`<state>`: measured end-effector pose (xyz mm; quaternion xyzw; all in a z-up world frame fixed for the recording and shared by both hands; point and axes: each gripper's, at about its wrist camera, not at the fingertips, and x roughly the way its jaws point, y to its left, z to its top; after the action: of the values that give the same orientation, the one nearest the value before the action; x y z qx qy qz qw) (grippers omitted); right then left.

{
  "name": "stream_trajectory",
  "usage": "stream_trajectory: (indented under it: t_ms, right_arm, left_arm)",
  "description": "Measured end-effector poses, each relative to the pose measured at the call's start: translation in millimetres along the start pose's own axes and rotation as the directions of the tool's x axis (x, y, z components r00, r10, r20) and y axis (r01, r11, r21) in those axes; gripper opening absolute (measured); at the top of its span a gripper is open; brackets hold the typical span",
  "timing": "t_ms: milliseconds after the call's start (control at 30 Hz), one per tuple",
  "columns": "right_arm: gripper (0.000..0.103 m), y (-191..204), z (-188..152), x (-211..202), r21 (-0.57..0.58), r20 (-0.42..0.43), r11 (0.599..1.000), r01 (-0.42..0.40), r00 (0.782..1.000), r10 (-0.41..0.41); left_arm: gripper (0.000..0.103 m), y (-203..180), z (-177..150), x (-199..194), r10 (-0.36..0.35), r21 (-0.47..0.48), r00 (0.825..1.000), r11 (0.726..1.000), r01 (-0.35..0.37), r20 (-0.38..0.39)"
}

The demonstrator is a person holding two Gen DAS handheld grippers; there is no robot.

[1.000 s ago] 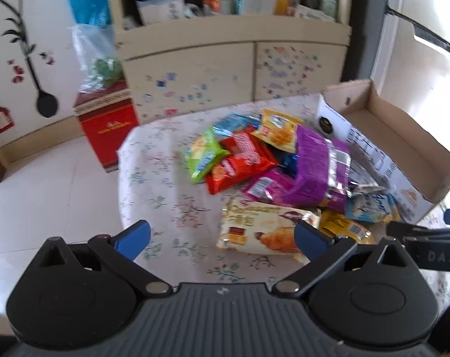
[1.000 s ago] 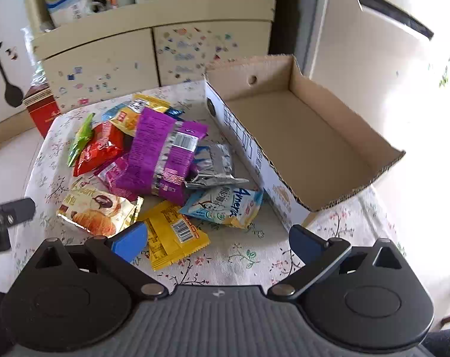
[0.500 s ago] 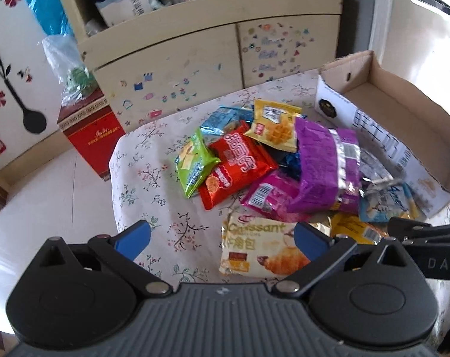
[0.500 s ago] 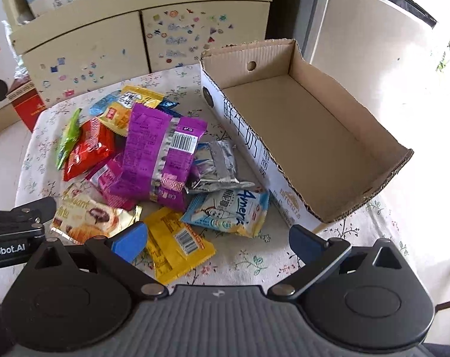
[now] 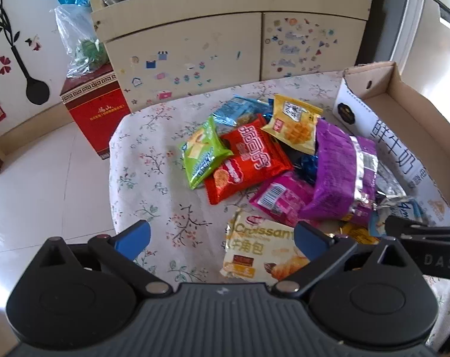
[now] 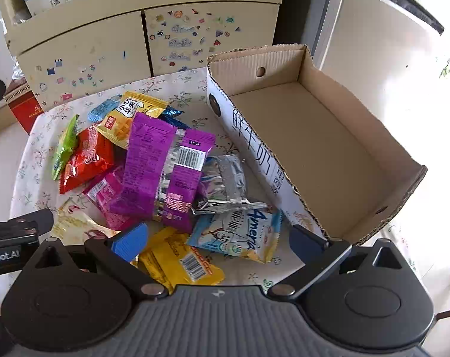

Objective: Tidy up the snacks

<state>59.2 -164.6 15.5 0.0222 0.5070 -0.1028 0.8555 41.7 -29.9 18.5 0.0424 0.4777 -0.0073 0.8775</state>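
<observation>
Hovering over a pile of snack packets, both grippers hold their jaws wide with nothing between them.

Nearest the left gripper, a pale croissant packet lies flat on the floral surface, partly under its right jaw. Between the jaws of the right gripper lie one yellow packet with a barcode and one light blue packet, touching each other. Just beyond them sits one crumpled silver packet, then one large purple packet resting on a pink packet. Farther out and to the left are one red packet, one green packet, and one yellow-orange packet. Beyond the right jaw stands one open cardboard box, touching the pile's edge.
</observation>
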Motion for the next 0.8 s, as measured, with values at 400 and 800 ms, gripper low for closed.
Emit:
stream_trajectory:
  t_ms: [400, 800]
  right_arm:
    - [0.103, 3, -4, 5, -0.026, -0.011, 1.0, -0.008, 1.0, 0.008]
    - [0.103, 10, -6, 6, -0.087, 0.025, 0.995, 0.049, 0.999, -0.047]
  left_arm:
    - [0.102, -6, -4, -1, 0.017, 0.028, 1.0, 0.999, -0.017, 0.009]
    - [0.102, -14, -8, 0, 0.068, 0.075, 0.997, 0.995, -0.07, 0.034]
